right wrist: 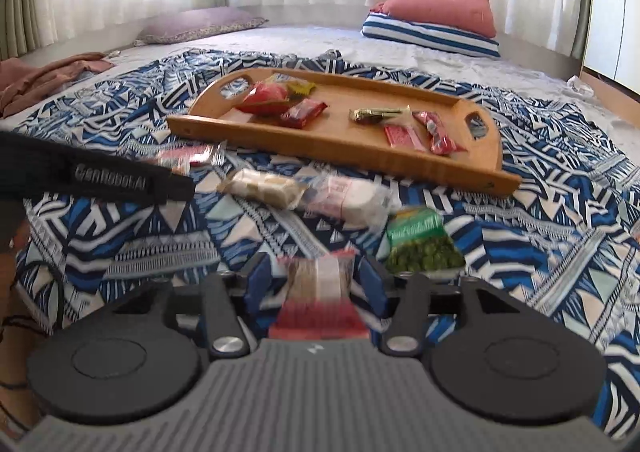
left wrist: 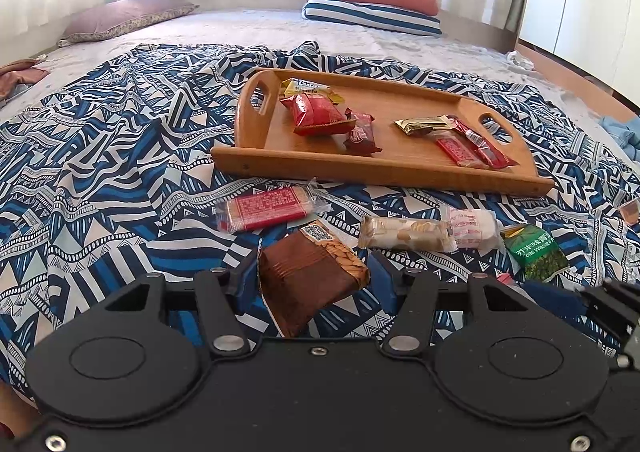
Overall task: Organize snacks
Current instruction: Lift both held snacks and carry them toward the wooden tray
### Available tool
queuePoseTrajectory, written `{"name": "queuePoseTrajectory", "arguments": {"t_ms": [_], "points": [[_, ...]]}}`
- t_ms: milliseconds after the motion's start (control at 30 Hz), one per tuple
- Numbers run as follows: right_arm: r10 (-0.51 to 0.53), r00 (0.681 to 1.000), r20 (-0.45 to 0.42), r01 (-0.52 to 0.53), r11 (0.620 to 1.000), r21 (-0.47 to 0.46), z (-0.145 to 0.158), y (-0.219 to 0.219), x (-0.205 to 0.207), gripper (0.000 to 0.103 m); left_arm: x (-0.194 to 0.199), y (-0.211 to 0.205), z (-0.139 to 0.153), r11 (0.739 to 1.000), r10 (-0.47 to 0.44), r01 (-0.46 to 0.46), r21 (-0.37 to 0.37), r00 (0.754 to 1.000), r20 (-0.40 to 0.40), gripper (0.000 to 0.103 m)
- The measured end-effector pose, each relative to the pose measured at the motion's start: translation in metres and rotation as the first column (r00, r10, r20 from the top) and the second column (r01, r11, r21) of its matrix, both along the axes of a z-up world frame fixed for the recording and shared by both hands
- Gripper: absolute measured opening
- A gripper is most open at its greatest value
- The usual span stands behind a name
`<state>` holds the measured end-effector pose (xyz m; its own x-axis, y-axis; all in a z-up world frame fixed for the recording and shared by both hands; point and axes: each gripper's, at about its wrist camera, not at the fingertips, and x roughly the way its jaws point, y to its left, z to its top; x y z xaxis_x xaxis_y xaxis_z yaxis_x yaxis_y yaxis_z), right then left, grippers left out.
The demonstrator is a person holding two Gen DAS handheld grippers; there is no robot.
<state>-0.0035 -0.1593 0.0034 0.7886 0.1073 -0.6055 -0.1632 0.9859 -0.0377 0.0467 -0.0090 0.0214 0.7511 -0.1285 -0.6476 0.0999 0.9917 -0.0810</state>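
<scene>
A bed under a blue patterned blanket point(left wrist: 100, 156) carries a wooden tray point(left wrist: 384, 168) already holding about six snacks; four packets lie on the blanket along the tray's near edge, among them a green pea packet point(right wrist: 420, 244); the left gripper point(left wrist: 312, 276) is closed on a brown packet point(left wrist: 308, 276); the right gripper point(right wrist: 316, 284) pinches a red-and-white packet point(right wrist: 320, 292); roughly half done.

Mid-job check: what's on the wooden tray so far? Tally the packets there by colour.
On the tray:
Red packets: 4 (one darker)
Yellow packet: 1
Gold packet: 1
Total: 6
Not counted: the brown packet in the left tongs and the red-and-white packet in the right tongs.
</scene>
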Motion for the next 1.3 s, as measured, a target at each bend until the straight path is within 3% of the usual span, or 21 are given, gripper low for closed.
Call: {"name": "queuePoseTrajectory", "arguments": {"t_ms": [233,300,333,367,867,1300], "points": [[0.012,1.0,-0.011,-0.012,1.0,-0.001,-0.001,-0.005,-0.019,0.072,0.0,0.0,-0.004,1.0,0.006,-0.006,-0.002,1.0,-0.006,0.054],[0.019,1.0,-0.013,-0.019,1.0,-0.01,-0.001,-0.003,-0.021,0.061,0.001,0.0,-0.004,1.0,0.006,-0.006,-0.002,1.0,-0.009,0.054],[0.023,1.0,-0.014,-0.024,1.0,-0.013,-0.001,-0.002,-0.022,0.051,0.001,0.0,-0.005,1.0,0.005,-0.005,-0.002,1.0,-0.009,0.054],[0.02,1.0,-0.01,-0.021,1.0,-0.019,-0.001,0.0,-0.023,0.05,0.001,0.0,-0.005,1.0,0.003,-0.003,-0.002,1.0,-0.009,0.054],[-0.012,0.999,0.045,0.012,1.0,0.006,0.021,-0.001,-0.014,0.048,0.009,0.003,0.01,1.0,0.003,-0.003,-0.025,1.0,0.013,0.054],[-0.046,0.994,0.101,0.044,0.999,0.015,0.047,-0.01,0.017,0.048,0.041,-0.001,0.039,0.999,-0.013,0.015,-0.033,0.998,0.06,0.053]]}}
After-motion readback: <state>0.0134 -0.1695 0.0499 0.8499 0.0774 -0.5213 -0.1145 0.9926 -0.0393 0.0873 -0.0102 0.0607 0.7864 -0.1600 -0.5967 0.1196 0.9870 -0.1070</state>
